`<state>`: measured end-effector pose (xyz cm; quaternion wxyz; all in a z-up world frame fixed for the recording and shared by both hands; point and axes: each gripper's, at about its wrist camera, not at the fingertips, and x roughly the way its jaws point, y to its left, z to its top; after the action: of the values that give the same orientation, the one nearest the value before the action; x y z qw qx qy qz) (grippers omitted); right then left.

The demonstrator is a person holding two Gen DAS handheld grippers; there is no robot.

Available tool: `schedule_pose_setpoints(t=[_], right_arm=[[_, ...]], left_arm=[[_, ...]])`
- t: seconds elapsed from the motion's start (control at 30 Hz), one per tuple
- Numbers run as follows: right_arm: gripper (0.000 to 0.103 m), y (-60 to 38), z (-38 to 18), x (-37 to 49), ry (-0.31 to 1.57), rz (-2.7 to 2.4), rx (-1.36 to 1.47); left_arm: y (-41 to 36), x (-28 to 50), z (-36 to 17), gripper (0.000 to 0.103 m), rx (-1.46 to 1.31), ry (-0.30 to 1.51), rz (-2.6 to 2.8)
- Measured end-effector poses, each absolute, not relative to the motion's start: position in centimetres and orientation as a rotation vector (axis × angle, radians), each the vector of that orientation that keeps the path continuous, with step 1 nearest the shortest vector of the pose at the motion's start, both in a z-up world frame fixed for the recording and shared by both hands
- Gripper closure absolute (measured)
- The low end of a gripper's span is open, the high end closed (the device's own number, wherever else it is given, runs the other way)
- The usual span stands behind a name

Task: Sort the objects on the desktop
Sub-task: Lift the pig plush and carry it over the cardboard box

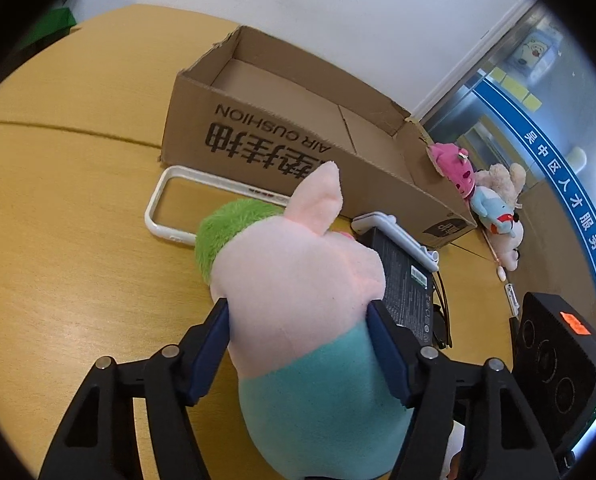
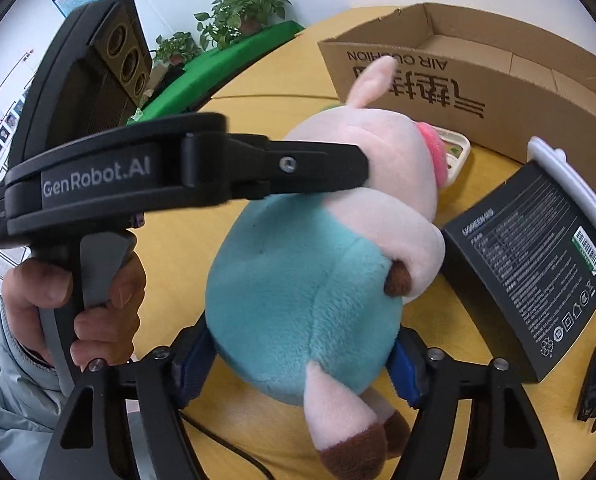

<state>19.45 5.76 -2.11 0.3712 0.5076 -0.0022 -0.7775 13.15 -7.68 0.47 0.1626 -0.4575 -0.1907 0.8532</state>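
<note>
On near table (image 1: 57, 260), just before cardboard box (image 1: 257, 136), we've got plush pig (image 1: 298, 300) clamped by left gripper (image 1: 298, 344) and right gripper (image 2: 302, 360); long axis runs near-to-far, ear toward box.

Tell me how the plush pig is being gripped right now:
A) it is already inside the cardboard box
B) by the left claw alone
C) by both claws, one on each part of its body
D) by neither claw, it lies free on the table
C: the left claw pinches the plush pig near its pink neck, while the right claw clamps its teal lower body; the cardboard box stands behind it.
</note>
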Motion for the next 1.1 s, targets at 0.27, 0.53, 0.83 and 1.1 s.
schedule_pose_setpoints(t=[0.27, 0.53, 0.83, 1.1], right_arm=[[0.034, 7.5, 5.5, 19.1, 0.007, -2.1, 1.097], [0.034, 10.5, 18.4, 15.4, 0.075, -2.281, 0.814], [0.034, 12.6, 28.3, 9.9, 0.084, -2.378, 0.648], [0.034, 9.6, 25.8, -2.6, 0.034, -2.361, 0.72]], left_arm=[[-6.2, 10.8, 9.7, 0.04, -1.039, -0.411, 2.52], [-4.0, 4.8, 22.2, 0.04, -0.702, -0.207, 2.57], [-3.6, -2.4, 30.9, 0.04, -0.538, -0.117, 2.56], [-5.8, -12.2, 27.7, 0.04, -0.661, -0.156, 2.554]])
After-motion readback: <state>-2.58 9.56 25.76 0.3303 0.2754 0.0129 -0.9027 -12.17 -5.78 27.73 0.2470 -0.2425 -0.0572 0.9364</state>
